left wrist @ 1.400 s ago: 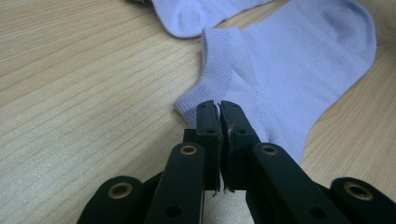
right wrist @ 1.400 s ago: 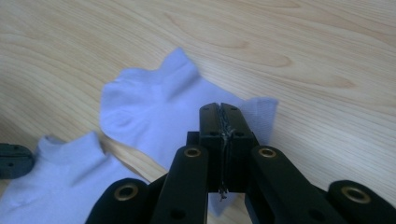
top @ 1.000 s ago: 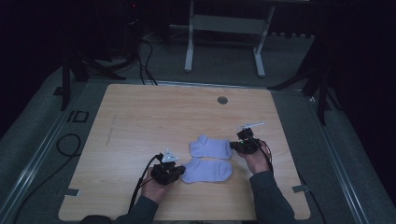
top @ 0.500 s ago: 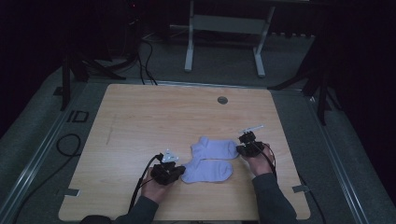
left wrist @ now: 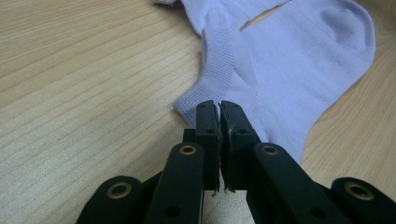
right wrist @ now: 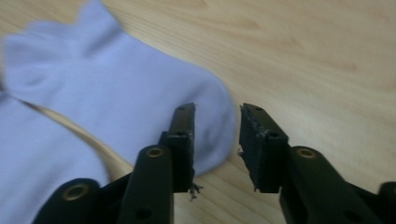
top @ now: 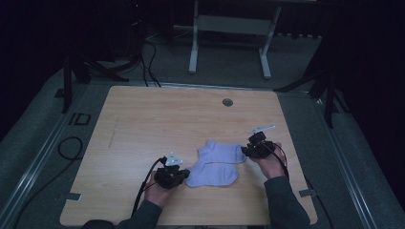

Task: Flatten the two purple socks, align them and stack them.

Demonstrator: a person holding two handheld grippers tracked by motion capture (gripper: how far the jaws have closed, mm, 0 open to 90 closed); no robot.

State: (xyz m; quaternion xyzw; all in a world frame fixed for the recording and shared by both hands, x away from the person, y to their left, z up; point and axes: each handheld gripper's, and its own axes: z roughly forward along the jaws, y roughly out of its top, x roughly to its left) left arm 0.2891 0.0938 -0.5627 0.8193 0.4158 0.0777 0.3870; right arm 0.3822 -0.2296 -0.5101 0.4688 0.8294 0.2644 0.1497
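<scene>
Two pale lilac ankle socks lie side by side on the wooden table point(top: 167, 119). The near sock point(top: 212, 174) point(left wrist: 299, 60) has its ribbed cuff to the left. My left gripper point(top: 184, 177) point(left wrist: 218, 106) is shut on the edge of that cuff, low on the table. The far sock point(top: 224, 151) point(right wrist: 116, 88) points its toe to the right. Around that toe my right gripper point(top: 246, 150) point(right wrist: 217, 112) stands open, the toe lying between its jaws. A strip of bare wood separates the two socks in the right gripper view.
A round grey grommet point(top: 227, 102) sits in the table near its far edge. Cables trail from both grippers toward the near edge. Beyond the table stand a white-legged frame point(top: 229, 28) and dark stands on a grey floor.
My right gripper has slid slightly to the right and nearer, along the far sock's toe. The left gripper and both socks have stayed put.
</scene>
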